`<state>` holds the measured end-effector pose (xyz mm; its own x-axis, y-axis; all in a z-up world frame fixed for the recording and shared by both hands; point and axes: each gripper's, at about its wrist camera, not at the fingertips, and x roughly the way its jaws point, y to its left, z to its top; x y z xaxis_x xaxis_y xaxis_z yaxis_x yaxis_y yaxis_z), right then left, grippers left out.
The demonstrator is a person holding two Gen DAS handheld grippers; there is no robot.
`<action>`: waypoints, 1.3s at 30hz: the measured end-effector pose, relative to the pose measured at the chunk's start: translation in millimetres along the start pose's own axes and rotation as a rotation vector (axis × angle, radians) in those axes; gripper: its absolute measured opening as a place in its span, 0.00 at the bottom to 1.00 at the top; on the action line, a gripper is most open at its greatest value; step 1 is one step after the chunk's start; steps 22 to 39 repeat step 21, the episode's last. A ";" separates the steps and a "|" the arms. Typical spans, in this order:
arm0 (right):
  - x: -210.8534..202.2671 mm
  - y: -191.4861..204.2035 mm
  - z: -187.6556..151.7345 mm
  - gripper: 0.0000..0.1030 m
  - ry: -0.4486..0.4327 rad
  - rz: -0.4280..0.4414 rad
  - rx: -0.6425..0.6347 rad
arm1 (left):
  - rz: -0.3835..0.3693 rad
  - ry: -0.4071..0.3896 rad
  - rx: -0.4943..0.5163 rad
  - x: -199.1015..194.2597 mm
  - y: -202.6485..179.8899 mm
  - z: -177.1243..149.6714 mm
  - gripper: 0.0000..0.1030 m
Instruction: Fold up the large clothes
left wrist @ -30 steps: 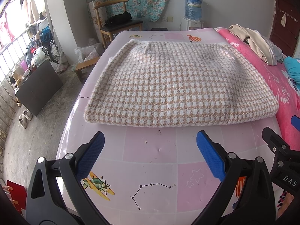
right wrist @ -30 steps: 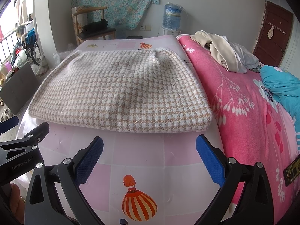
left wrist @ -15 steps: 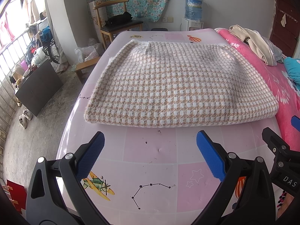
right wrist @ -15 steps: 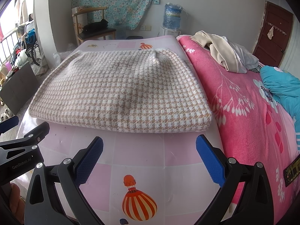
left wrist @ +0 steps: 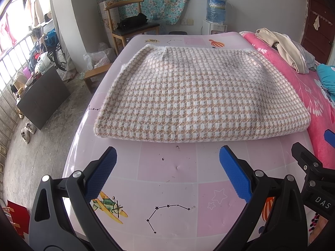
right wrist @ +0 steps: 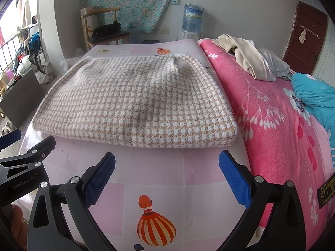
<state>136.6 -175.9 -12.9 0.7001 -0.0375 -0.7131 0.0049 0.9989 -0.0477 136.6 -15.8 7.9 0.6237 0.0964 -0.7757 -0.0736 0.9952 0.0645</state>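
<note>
A folded beige-and-white houndstooth garment (left wrist: pixel 194 96) lies flat on the pink patterned mat (left wrist: pixel 167 179) covering the bed; it also shows in the right wrist view (right wrist: pixel 138 100). My left gripper (left wrist: pixel 167 159) is open and empty, held just in front of the garment's near edge, not touching it. My right gripper (right wrist: pixel 167 163) is open and empty, also just in front of the near edge, toward the garment's right side. The right gripper's body shows at the right edge of the left wrist view (left wrist: pixel 314 177).
A pink floral blanket (right wrist: pixel 272 113) lies to the right with a pile of beige clothes (right wrist: pixel 247 58) and a teal quilt (right wrist: pixel 314 96). A wooden chair (left wrist: pixel 129 25) and water dispenser (left wrist: pixel 215 8) stand behind the bed. The floor drops off left.
</note>
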 end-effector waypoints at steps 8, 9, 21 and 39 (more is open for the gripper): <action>-1.1 -0.1 2.0 0.94 -0.001 0.002 -0.004 | 0.000 -0.004 0.001 -0.9 -0.7 1.2 0.92; -1.2 -0.1 1.9 0.94 -0.001 0.002 -0.004 | 0.000 -0.005 0.001 -1.0 -1.2 1.3 0.92; -0.9 -2.8 2.4 0.94 0.000 0.000 0.001 | -0.004 -0.005 -0.001 -2.7 -2.6 1.9 0.92; -0.9 -2.8 2.4 0.94 0.000 0.000 0.001 | -0.004 -0.005 -0.001 -2.7 -2.6 1.9 0.92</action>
